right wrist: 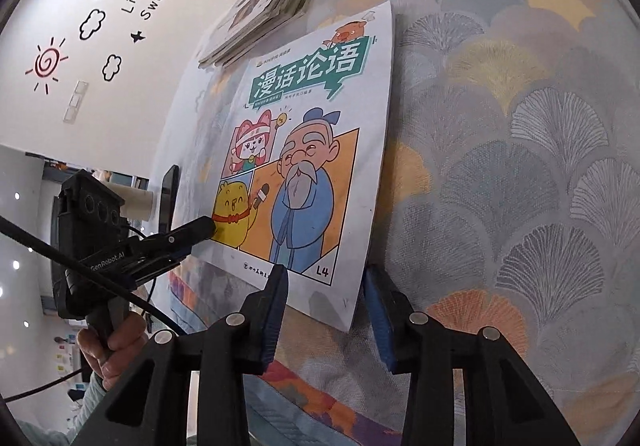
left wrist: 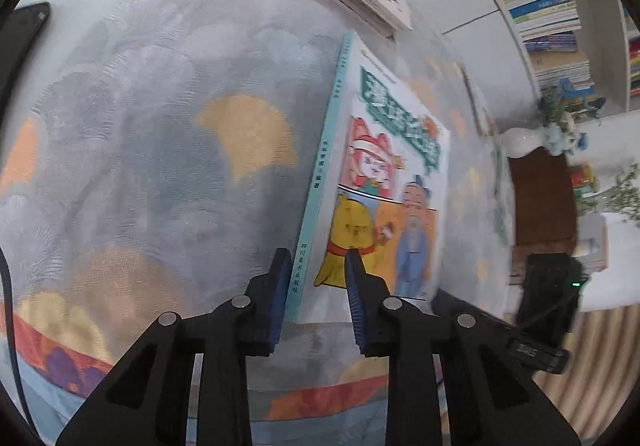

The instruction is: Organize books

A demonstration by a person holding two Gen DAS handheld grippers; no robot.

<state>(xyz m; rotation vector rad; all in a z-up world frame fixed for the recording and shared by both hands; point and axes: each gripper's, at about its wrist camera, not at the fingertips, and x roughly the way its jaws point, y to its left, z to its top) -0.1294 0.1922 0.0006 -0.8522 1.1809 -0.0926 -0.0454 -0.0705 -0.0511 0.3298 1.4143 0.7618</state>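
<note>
Two tongs are on one comic book (right wrist: pixel 308 149), and that is where your trouble could start. The book lies flat on the fan-patterned tablecloth (right wrist: pixel 520 149), cover up, with the stack of books (right wrist: pixel 272 1) beyond its far end.

Your left gripper (left wrist: pixel 318 266), seen from the right wrist view at (right wrist: pixel 202 225), has its jaws at a narrow gap astride the spine corner, one finger outside the teal spine and the other over the cover. I cannot tell whether the pads are pressing yet. If you close with so little of the book between them, the judgement is that the cover alone may lift, bending while the pages stay down. The left view is also blurred, so if you are moving fast there, the book may skid on the cloth.

Your right gripper (right wrist: pixel 326 274) stands wide, holding nothing, its fingers either side of the near right corner of the book. Its right pad sits beside the book's edge, just off it; drive forward from here and it may catch the cloth and drag it.

Should only one side grip, the book could twist and droop as you lift. Carry it toward the stack carelessly and its edge may knock the top books askew.
</note>
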